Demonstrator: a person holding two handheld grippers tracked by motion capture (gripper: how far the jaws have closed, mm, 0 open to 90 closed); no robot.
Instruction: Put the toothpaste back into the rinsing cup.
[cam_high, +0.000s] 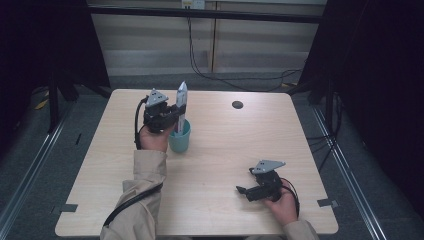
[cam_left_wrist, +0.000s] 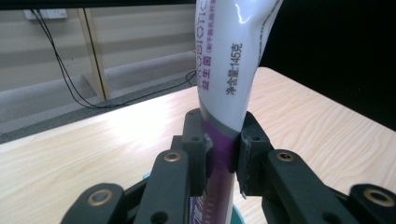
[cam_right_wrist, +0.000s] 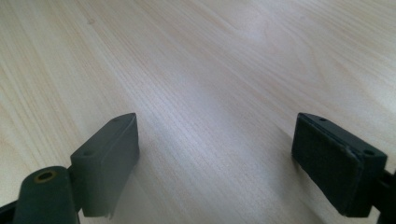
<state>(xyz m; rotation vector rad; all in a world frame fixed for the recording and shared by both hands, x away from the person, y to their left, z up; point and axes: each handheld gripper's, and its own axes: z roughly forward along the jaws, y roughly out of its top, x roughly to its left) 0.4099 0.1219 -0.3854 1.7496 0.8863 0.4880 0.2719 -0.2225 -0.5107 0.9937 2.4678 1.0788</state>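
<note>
Tabletop (cam_high: 220, 150): left tongs (cam_left_wrist: 219, 140) clamp tube (cam_left_wrist: 229, 60) upright.

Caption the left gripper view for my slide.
Left gripper clamps a white-and-purple tube upright over a teal cup.

The desk (cam_high: 225, 150) is light wood with round corners. Near its far edge there is a small dark round hole (cam_high: 237, 104). Little grey tape pieces (cam_high: 69, 207) stick to the near corners on both sides. The floor (cam_high: 45, 165) around the desk is grey carpet. Metal rails (cam_high: 30, 170) run along the floor on the left and on the right. Behind the desk is a pale wall panel (cam_high: 150, 45). A white socket (cam_high: 193, 4) sits at the top of it, and black cables (cam_high: 210, 75) hang down from it to the floor. Black curtains (cam_high: 380, 75) hang on both sides.
</note>
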